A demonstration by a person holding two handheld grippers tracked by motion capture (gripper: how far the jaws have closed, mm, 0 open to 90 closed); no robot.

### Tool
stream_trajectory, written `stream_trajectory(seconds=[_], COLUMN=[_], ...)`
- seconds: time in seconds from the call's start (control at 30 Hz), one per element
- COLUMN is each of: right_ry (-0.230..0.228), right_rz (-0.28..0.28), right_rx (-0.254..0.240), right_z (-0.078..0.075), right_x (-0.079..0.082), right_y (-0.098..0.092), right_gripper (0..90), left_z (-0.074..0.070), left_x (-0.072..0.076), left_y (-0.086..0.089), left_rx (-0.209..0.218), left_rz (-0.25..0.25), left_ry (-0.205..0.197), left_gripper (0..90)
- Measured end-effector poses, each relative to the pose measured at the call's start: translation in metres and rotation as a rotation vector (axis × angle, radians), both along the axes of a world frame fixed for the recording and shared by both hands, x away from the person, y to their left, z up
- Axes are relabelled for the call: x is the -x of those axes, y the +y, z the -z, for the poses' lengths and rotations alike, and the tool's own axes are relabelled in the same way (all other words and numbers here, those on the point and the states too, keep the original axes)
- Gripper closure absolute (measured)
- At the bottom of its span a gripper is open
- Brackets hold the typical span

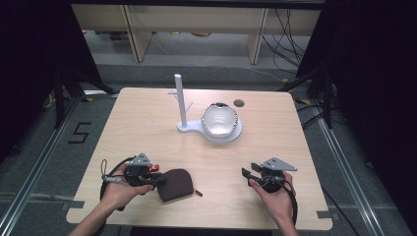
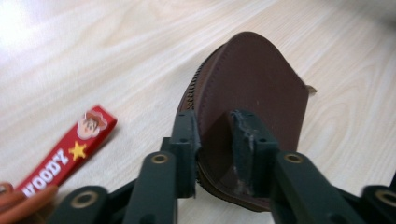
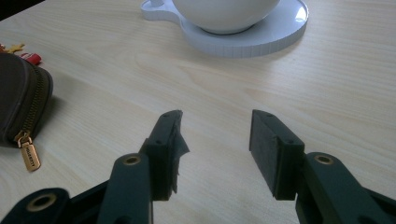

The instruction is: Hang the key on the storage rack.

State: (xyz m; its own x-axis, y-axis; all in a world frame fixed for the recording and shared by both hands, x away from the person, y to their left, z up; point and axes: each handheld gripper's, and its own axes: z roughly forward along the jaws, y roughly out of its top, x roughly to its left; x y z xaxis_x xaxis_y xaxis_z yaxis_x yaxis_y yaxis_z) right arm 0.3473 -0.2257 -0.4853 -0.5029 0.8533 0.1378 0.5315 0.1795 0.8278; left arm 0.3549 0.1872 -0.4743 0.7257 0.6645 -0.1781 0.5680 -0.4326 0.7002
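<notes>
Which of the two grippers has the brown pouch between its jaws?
The left gripper: its jaws clamp the brown pouch's edge, while the right gripper is open over bare table.

On the table: one brown leather zip pouch (image 1: 176, 184), one red "Woody" strap tag (image 2: 70, 149), one white bowl (image 1: 219, 119), one white round-based stand with upright post (image 1: 182, 105). Two black two-jaw grippers: left (image 1: 156, 180), right (image 1: 250, 171).

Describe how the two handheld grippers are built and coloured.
Both the left gripper and right gripper have black bodies, each topped by a grey three-cornered plate. Two black jaws with brass-coloured rivets end in flat, worn pads. A black cable trails from each. The forearms are bare, without sleeves.
</notes>
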Motion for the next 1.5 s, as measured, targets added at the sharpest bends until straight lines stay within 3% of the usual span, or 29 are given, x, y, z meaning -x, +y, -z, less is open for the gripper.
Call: stream_trajectory(seconds=[0.17, 0.23, 0.3, 0.37, 0.43, 0.5, 0.6, 0.73, 0.77, 0.8, 0.83, 0.97, 1.0, 1.03, 1.33, 1.4, 1.43, 1.47, 1.5], right_ry=[0.001, 0.002, 0.010, 0.004, 0.025, -0.020, 0.008, -0.008, 0.004, 0.014, 0.023, -0.004, 0.027, 0.020, 0.049, 0.034, 0.048, 0.090, 0.062], right_rz=[-0.003, -0.018, -0.008, -0.013, -0.003, -0.016, -0.016, -0.037, -0.044, -0.041, -0.042, -0.101, -0.108, -0.150, -0.318, -0.401, -0.408, -0.407, -0.437], right_rx=[0.027, 0.021, 0.007, 0.009, -0.019, 0.014, -0.003, 0.010, -0.015, 0.005, -0.011, -0.038, -0.041, -0.051, -0.127, -0.126, -0.135, -0.158, -0.151], right_z=[-0.001, -0.001, -0.001, -0.001, -0.001, 0.000, -0.002, -0.003, -0.003, -0.005, -0.006, -0.007, -0.009, -0.008, -0.016, -0.018, -0.018, -0.020, -0.019], right_x=[0.000, -0.001, -0.001, -0.002, -0.001, -0.004, -0.002, -0.002, -0.002, -0.001, 0.000, -0.002, 0.000, -0.002, -0.003, -0.005, -0.005, -0.002, -0.004], right_y=[0.001, 0.002, 0.003, 0.003, 0.007, 0.005, 0.007, 0.006, 0.007, 0.006, 0.008, 0.012, 0.014, 0.016, 0.040, 0.046, 0.047, 0.050, 0.051], right_gripper=[54.4, 54.4, 54.3, 54.3, 54.3, 54.3, 54.3, 54.2, 54.1, 54.0, 53.8, 51.8, 50.5, 50.1, 44.1, 41.6, 40.9, 40.1, 39.5], left_z=[-0.008, -0.010, -0.011, -0.014, -0.016, -0.021, -0.024, -0.026, -0.028, -0.029, -0.029, -0.032, -0.033, -0.034, -0.044, -0.046, -0.047, -0.048, -0.049], left_x=[0.006, 0.009, 0.010, 0.011, 0.013, 0.015, 0.016, 0.015, 0.016, 0.016, 0.016, 0.016, 0.015, 0.015, 0.008, 0.007, 0.005, 0.004, 0.004], left_y=[0.000, 0.001, 0.001, 0.000, -0.001, -0.004, -0.006, -0.007, -0.007, -0.008, -0.008, -0.011, -0.012, -0.012, -0.028, -0.033, -0.035, -0.037, -0.039], left_rx=[0.019, 0.058, 0.096, 0.092, 0.103, 0.104, 0.118, 0.131, 0.135, 0.134, 0.140, 0.150, 0.152, 0.155, 0.161, 0.158, 0.157, 0.163, 0.151], left_rz=[0.021, -0.007, -0.003, 0.009, 0.018, 0.022, 0.030, 0.035, 0.040, 0.043, 0.044, 0.048, 0.055, 0.061, 0.110, 0.112, 0.123, 0.141, 0.135], left_ry=[-0.011, 0.015, 0.024, 0.008, 0.004, -0.020, -0.043, -0.077, -0.087, -0.092, -0.098, -0.120, -0.116, -0.117, -0.160, -0.168, -0.171, -0.171, -0.173], left_gripper=[78.7, 80.3, 82.5, 82.8, 83.9, 84.2, 84.7, 84.8, 84.8, 84.8, 84.8, 84.8, 84.8, 84.8, 84.8, 84.8, 84.8, 84.8, 84.8])
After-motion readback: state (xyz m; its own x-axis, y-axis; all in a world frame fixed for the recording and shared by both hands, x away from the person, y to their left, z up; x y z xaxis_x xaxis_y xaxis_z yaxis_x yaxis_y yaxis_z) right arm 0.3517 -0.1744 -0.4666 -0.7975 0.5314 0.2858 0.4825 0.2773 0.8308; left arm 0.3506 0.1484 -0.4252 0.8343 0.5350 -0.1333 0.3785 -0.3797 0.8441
